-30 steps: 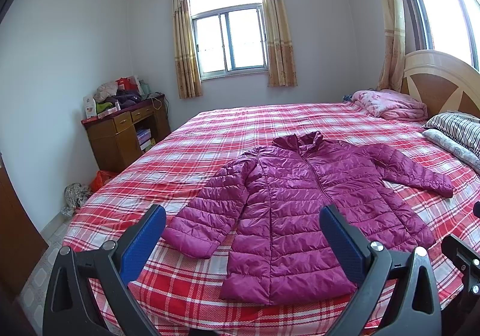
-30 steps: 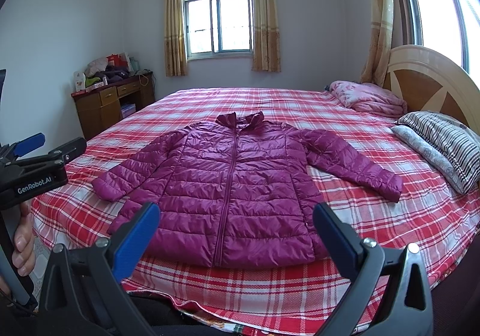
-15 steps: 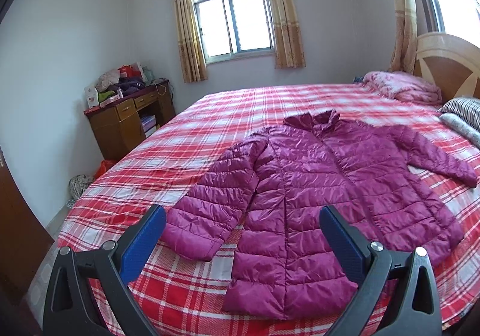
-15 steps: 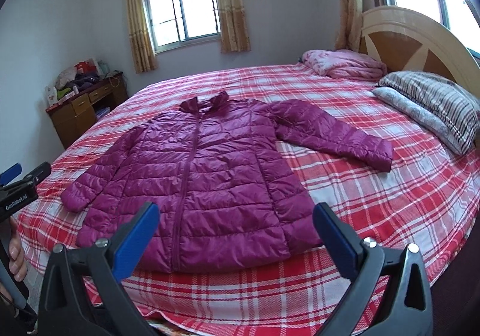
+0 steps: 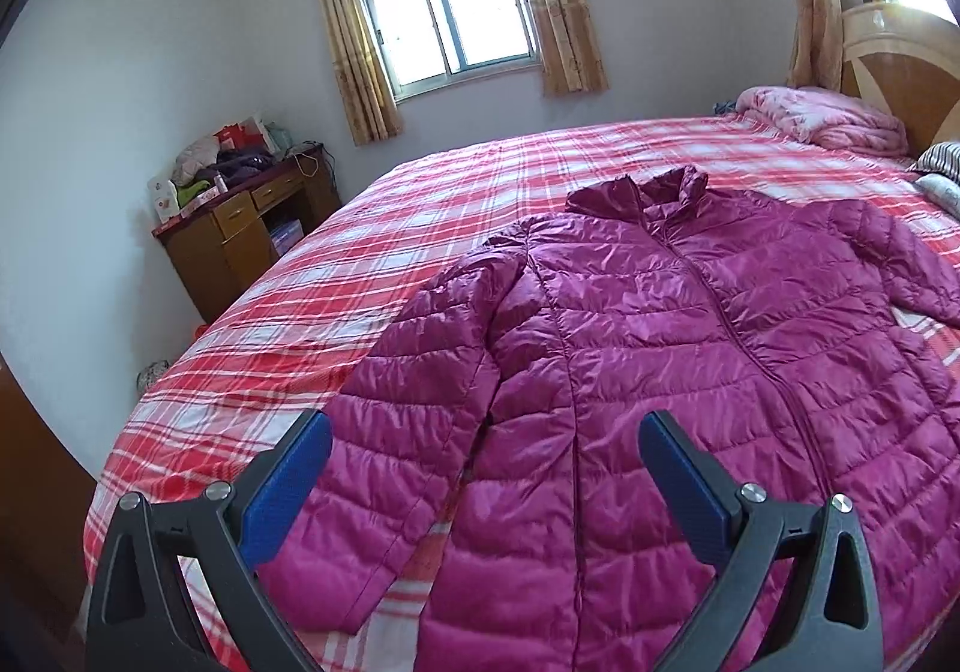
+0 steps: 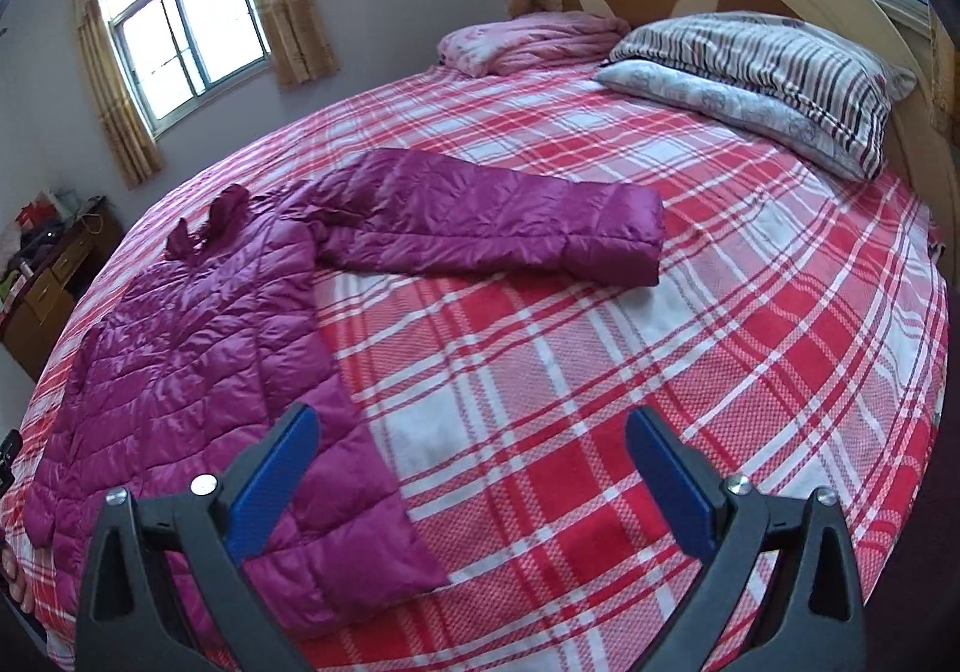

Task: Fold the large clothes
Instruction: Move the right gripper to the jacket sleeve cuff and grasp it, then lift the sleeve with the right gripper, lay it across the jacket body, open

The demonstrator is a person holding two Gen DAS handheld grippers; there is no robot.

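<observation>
The purple jacket [image 5: 690,348] lies flat and zipped on the bed [image 6: 600,402], with both sleeves spread out, so no fold is made yet. The left gripper [image 5: 483,483] hangs wide open and empty just above the nearer sleeve, and the right gripper [image 6: 468,477], also wide open and empty, has the hem corner under its left finger and the far sleeve well ahead.

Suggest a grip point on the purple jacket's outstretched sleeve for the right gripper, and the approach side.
Probably the cuff end of the sleeve on the purple jacket. It lies flat and straight on the plaid bedspread, pointing toward the pillows, its end free on three sides. Bring the open right gripper in low from the foot-of-bed side, pinching across the puffy cuff edge.
</observation>
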